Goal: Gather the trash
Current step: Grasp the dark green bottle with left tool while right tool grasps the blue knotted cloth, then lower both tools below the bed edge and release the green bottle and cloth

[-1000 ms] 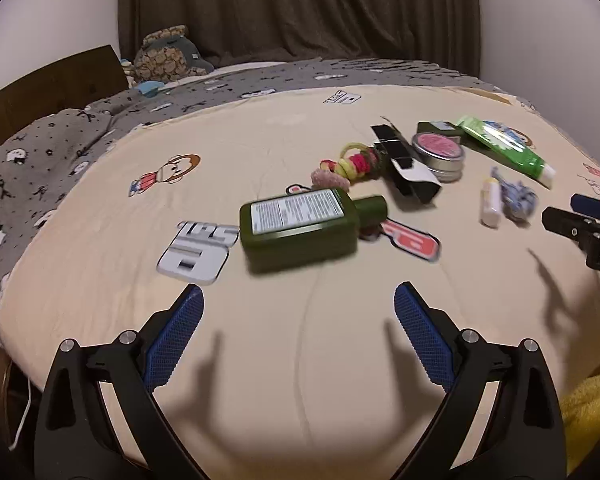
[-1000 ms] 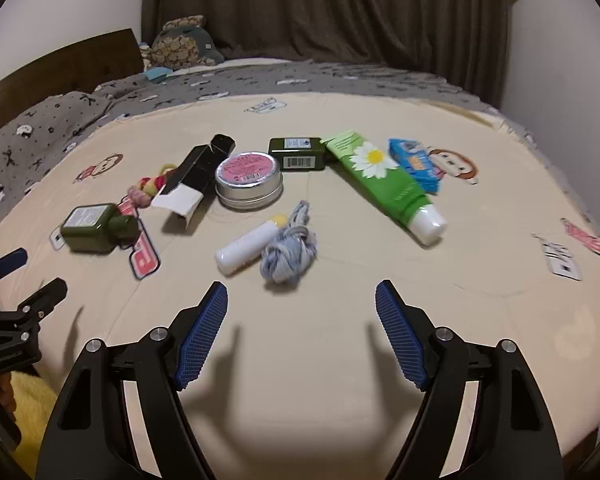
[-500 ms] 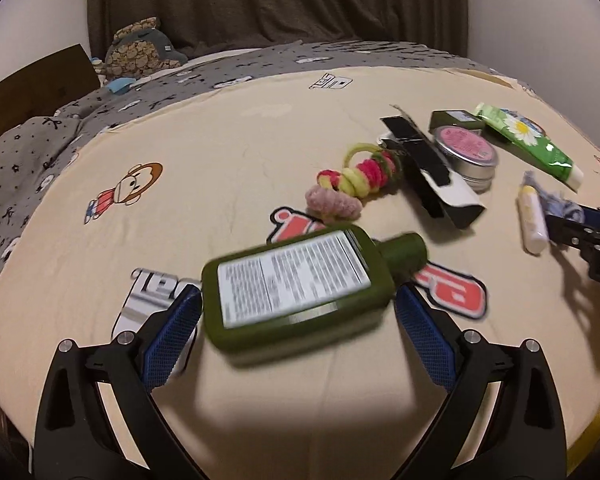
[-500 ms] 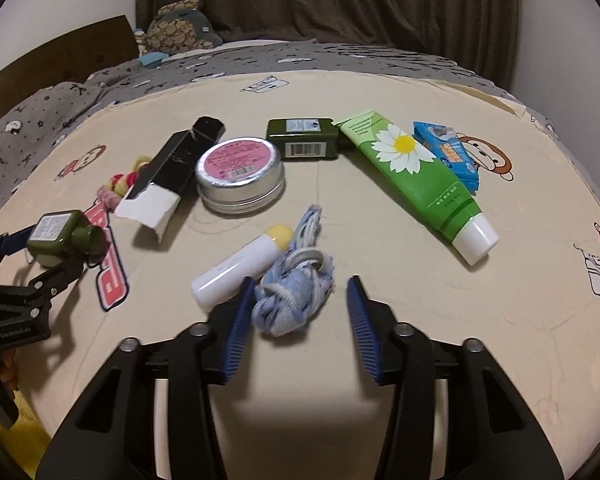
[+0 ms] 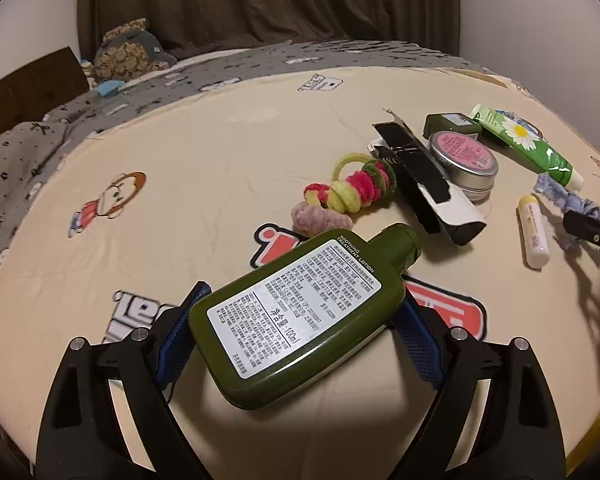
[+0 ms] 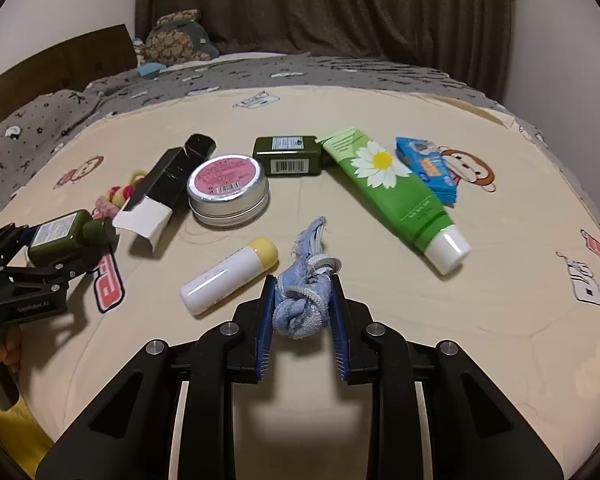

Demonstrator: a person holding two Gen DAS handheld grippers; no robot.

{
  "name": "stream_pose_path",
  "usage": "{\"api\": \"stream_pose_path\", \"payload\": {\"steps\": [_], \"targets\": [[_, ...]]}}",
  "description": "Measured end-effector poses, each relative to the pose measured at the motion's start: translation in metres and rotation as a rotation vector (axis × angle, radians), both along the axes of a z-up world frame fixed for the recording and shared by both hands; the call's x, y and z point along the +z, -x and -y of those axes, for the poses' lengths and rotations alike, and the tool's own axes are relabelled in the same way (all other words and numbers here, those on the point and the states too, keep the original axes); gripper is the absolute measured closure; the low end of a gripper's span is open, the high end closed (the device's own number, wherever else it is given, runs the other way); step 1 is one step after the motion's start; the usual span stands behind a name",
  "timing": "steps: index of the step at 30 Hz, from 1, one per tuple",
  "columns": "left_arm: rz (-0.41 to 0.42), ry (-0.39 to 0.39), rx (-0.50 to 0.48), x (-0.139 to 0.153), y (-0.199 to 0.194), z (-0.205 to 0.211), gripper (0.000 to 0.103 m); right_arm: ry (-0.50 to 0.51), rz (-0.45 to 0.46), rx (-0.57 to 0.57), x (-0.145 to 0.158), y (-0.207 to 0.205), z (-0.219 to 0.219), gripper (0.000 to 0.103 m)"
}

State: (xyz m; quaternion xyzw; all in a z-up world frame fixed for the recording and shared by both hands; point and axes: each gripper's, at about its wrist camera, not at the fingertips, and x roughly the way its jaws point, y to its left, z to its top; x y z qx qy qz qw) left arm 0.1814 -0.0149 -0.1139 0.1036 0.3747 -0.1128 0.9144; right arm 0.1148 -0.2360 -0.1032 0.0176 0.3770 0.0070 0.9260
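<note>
My left gripper is shut on a green lotion bottle that lies on the cream bedspread, its blue pads against both sides of the bottle; it also shows at the left of the right wrist view. My right gripper is shut on a crumpled blue denim scrap, which also shows at the right edge of the left wrist view. A white stick with a yellow cap lies just left of the scrap.
On the bed lie an open black carton, a round tin with a pink lid, a small dark green box, a green daisy tube, a blue packet and a string of hair ties.
Both grippers moved forward and closed: the left onto the green bottle, the right onto the denim scrap. A second ago both were open and well short of them.
</note>
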Motion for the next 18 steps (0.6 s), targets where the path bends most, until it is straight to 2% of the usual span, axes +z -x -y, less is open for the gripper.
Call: {"api": "stream_pose_path", "payload": {"steps": [8,14,18], "targets": [[0.087,-0.001,0.003,0.036,0.061,0.005,0.019,0.01,0.07,0.041,0.028,0.042,-0.003,0.077],[0.144,0.023,0.015,0.057,0.116,0.006,0.019,0.022,0.119,0.098,0.049,0.095,-0.008,0.077],[0.156,0.07,-0.004,0.062,0.159,0.004,0.019,0.021,0.136,0.145,0.054,0.139,-0.013,0.077]]}}
